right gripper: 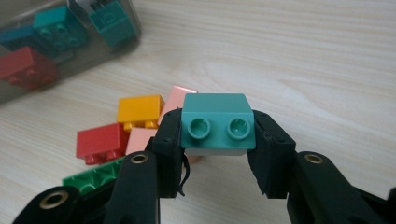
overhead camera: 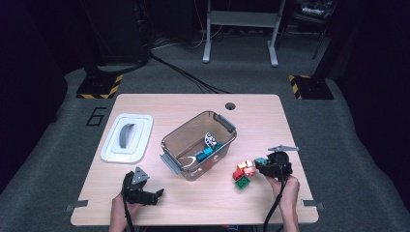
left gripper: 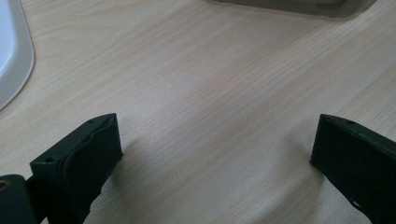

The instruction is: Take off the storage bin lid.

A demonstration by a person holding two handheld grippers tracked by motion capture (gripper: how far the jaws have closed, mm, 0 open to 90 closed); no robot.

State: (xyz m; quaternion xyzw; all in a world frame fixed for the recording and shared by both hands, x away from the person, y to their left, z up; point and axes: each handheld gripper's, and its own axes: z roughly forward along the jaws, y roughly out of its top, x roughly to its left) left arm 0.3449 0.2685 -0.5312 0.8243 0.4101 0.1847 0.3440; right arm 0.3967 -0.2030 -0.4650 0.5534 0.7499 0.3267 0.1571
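We see open worktop (overhead camera: 203, 203) ahead of the left gripper (overhead camera: 157, 195) | the bin (overhead camera: 198, 145) blocks the middle | loose bricks (overhead camera: 244, 173) crowd the right gripper (overhead camera: 258, 163) | the lid (overhead camera: 127, 137) fills the left.

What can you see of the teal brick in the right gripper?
The teal brick is a small glossy plastic block with two round studs that face the right gripper's camera. Its underside looks pale. The right gripper is shut on it, one black pad pressed on each side, and holds it level, clear of the table. It hangs just right of the loose bricks, near the clear bin. Nothing but the pads touches it.
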